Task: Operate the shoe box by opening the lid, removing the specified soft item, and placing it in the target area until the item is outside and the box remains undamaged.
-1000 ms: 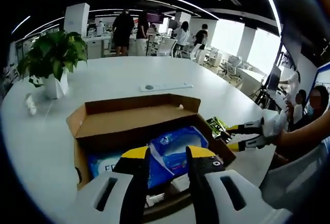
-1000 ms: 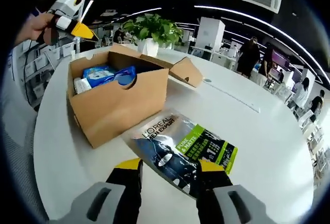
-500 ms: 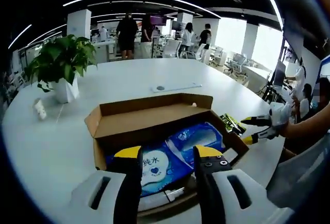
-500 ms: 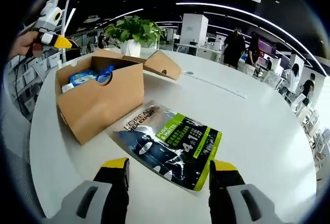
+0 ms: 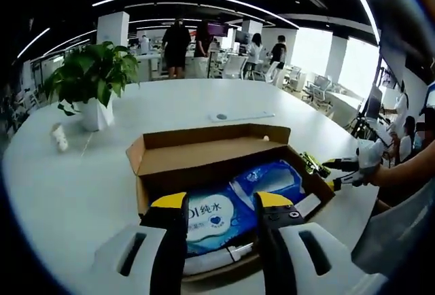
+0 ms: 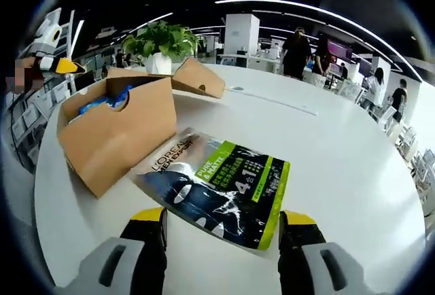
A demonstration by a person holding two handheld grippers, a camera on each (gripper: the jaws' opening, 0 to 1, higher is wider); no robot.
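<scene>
The shoe box (image 5: pixel 224 172) stands open on the white desk (image 5: pixel 88 172), its lid (image 5: pixel 204 147) folded back on the far side. Inside the shoe box lie blue wipe packs (image 5: pixel 234 196), soft and film-wrapped, plus a pale item at the near wall that we cannot identify.

Beside the shoe box, on the desk, lies a flat black-and-green sachet (image 6: pixel 221 189), outside the box and touching or nearly touching its side wall (image 6: pixel 112 139).

The left tongs (image 5: pixel 216 203) hover just above the near wall of the shoe box, jaws parted with nothing between them, aligned over the wipe packs. The right tongs (image 6: pixel 221 219) sit at the near edge of the sachet, jaws spread wide on either side of it, gripping nothing.

We judge the step in hand to be taking the next soft pack from the shoe box. We lower the left tongs straight between the walls, pinch a fold of film rather than the whole pack, and lift vertically so the cardboard is not dragged. A potted plant (image 5: pixel 92 81) stands beyond the shoe box, well apart.
</scene>
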